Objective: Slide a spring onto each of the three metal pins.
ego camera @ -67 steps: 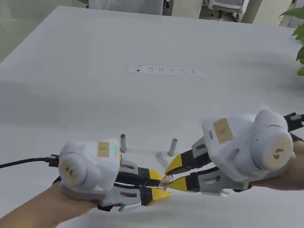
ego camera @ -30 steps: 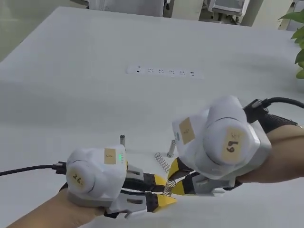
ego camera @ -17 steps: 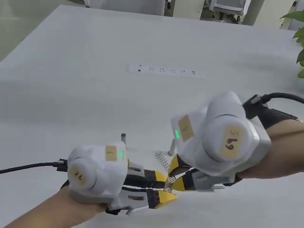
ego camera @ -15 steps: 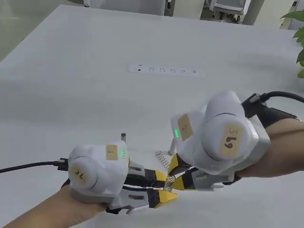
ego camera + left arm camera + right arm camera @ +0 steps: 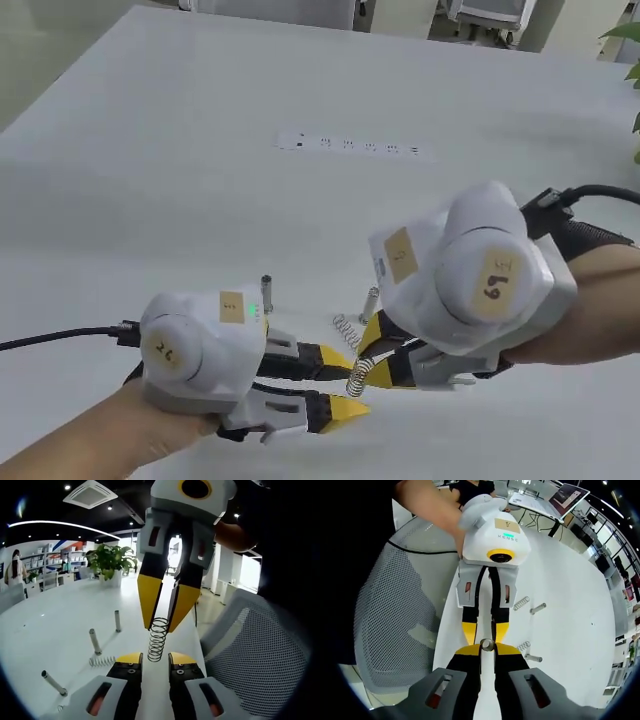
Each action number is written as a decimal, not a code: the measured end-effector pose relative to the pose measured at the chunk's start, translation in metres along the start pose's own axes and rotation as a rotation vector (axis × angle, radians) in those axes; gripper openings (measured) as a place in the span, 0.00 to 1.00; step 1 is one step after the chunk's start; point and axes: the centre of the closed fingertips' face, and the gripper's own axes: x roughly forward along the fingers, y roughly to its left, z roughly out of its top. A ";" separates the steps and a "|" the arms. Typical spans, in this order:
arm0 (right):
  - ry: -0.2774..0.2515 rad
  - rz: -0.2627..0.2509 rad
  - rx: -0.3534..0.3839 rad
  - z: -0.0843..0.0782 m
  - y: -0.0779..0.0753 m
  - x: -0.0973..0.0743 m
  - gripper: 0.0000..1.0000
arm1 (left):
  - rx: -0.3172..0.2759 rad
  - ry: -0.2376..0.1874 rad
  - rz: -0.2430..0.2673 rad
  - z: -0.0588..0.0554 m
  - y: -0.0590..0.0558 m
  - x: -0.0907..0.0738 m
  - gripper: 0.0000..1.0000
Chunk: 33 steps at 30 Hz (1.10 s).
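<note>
Right tool pinches the top end of the spring, held clear of the tabletop. Left tool sits spread around the bottom end. Likely light and floppy, so grip the end coils gently. Metal pins lie beyond.

White-shelled left gripper and right gripper: black jaws, yellow tips. Silver coiled wire spring; grey metal pins; white tabletop.
</note>
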 end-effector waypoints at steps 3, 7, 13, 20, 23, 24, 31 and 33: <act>-0.004 -0.001 0.001 0.000 0.000 0.000 0.06 | 0.001 0.001 0.007 0.000 0.003 -0.005 0.16; -0.006 -0.008 0.001 0.000 -0.001 -0.001 0.06 | -0.004 -0.001 0.021 0.000 0.006 -0.010 0.24; -0.010 -0.013 0.006 -0.001 -0.003 -0.002 0.06 | -0.007 0.004 0.044 -0.002 0.010 -0.017 0.31; -0.010 -0.018 0.012 -0.004 -0.004 -0.003 0.06 | -0.040 0.020 0.061 -0.009 0.013 -0.026 0.42; -0.007 -0.022 0.011 -0.007 -0.005 -0.004 0.06 | -0.062 0.013 0.079 -0.011 0.017 -0.032 0.49; -0.008 -0.022 0.014 -0.007 -0.005 -0.004 0.06 | -0.063 0.014 0.085 -0.011 0.018 -0.034 0.51; -0.011 -0.022 0.023 -0.011 -0.004 -0.005 0.06 | -0.071 -0.001 0.133 -0.008 0.029 -0.050 0.64; -0.009 -0.022 0.026 -0.013 -0.004 -0.005 0.06 | -0.075 -0.004 0.146 -0.008 0.032 -0.055 0.68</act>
